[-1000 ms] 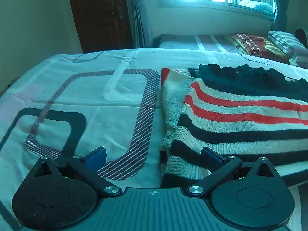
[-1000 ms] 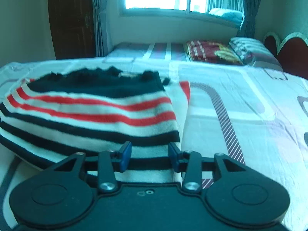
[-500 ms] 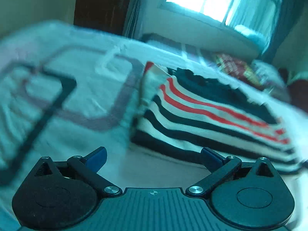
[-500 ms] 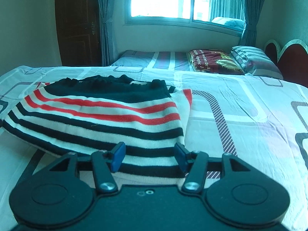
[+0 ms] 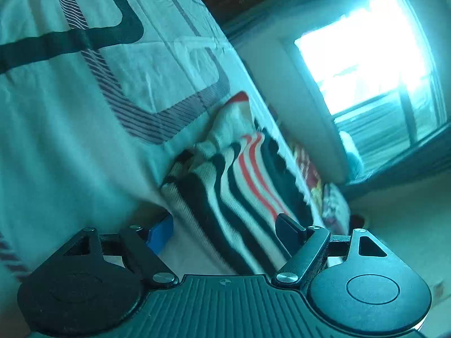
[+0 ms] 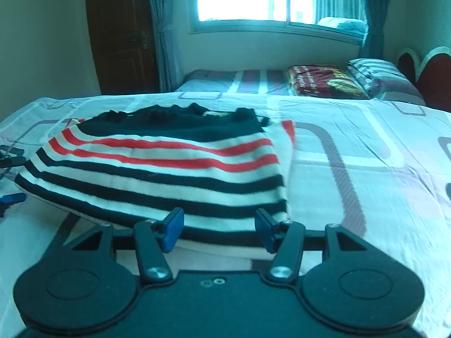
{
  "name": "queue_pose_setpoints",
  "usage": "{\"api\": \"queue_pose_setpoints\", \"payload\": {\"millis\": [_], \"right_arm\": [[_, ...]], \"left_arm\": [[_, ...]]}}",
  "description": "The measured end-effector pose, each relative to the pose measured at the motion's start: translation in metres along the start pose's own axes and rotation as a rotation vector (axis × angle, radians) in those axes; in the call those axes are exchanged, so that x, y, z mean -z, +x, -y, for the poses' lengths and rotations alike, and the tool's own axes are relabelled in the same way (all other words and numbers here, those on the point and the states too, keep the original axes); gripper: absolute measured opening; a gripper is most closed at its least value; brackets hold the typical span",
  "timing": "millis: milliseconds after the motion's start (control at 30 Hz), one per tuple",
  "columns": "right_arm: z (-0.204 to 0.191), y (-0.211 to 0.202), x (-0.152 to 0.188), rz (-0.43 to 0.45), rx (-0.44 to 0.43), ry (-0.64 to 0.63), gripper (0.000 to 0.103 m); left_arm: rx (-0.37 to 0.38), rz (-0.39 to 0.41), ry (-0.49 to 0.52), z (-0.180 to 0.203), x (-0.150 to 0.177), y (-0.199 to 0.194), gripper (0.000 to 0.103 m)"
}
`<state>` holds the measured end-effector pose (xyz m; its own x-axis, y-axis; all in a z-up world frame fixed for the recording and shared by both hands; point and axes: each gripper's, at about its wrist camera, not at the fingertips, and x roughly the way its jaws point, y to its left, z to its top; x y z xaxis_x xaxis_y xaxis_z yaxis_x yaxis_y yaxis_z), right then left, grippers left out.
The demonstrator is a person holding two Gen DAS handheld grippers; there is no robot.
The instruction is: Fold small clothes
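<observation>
You are holding the left gripper (image 5: 225, 232) rolled hard to one side, so the bed sheet (image 5: 84, 129) is tilting up the left of its view and the window (image 5: 363, 56) is sitting at 2 o'clock. Its jaws have just been closing but are still standing wide, pressing on nothing. The striped sweater (image 5: 239, 186) is lying folded on the sheet, running from the middle of that view down toward 6 o'clock, and its near end is reaching in between the two fingers without either pad (image 5: 160, 233) touching it, as far as the blur allows.

You are pointing the right gripper (image 6: 218, 231) at the same sweater (image 6: 157, 169) from its other end. Its jaws are standing about half apart, gripping nothing. The sweater's dark hem is lying at 12 o'clock from the fingertips, just beyond them and passing behind both pads, flat on the sheet (image 6: 366, 169).
</observation>
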<state>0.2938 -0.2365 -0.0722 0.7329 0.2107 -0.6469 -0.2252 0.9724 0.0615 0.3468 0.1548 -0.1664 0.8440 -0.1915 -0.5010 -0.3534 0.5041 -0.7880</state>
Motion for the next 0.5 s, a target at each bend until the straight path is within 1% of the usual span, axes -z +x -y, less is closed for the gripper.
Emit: {"api": "queue_pose_setpoints", "payload": {"millis": [33,67,100,133,167,200,267,333,367,400,433,500], "right_arm": [[-0.003,0.002,-0.003,0.003,-0.019,0.000,0.052],[-0.007,0.004,-0.005,0.010,-0.042,-0.002,0.044],[-0.011,0.006,-0.008,0.015,-0.067,-0.008,0.033],[-0.016,0.008,-0.011,0.019,-0.087,-0.013,0.028],[-0.021,0.012,-0.014,0.023,-0.100,-0.017,0.019],[-0.025,0.015,-0.016,0.026,-0.111,-0.021,0.016],[-0.031,0.023,-0.022,0.030,-0.133,-0.014,0.013],[-0.036,0.033,-0.027,0.022,-0.156,-0.006,0.012],[-0.040,0.037,-0.030,0.022,-0.165,-0.005,0.012],[-0.042,0.041,-0.032,0.021,-0.176,-0.002,0.012],[-0.045,0.045,-0.034,0.020,-0.189,0.001,0.012],[-0.050,0.052,-0.038,0.023,-0.196,-0.003,0.012]], "left_arm": [[0.003,0.015,-0.009,0.001,-0.001,0.004,0.078],[0.003,0.032,-0.017,0.003,-0.002,0.008,0.078],[0.006,0.047,-0.022,0.004,-0.003,0.013,0.078],[0.005,0.062,-0.018,0.006,-0.004,0.018,0.078],[0.001,0.073,-0.006,0.009,-0.006,0.023,0.078],[-0.002,0.078,0.012,0.013,-0.006,0.027,0.078],[-0.005,0.085,0.045,0.018,-0.006,0.035,0.078],[0.002,0.087,0.055,0.020,-0.008,0.038,0.078],[0.009,0.089,0.057,0.020,-0.010,0.038,0.075],[0.000,0.091,0.061,0.019,-0.011,0.041,0.062],[-0.012,0.088,0.064,0.018,-0.012,0.042,0.056],[-0.002,0.096,0.035,0.010,-0.014,0.040,0.037]]}}
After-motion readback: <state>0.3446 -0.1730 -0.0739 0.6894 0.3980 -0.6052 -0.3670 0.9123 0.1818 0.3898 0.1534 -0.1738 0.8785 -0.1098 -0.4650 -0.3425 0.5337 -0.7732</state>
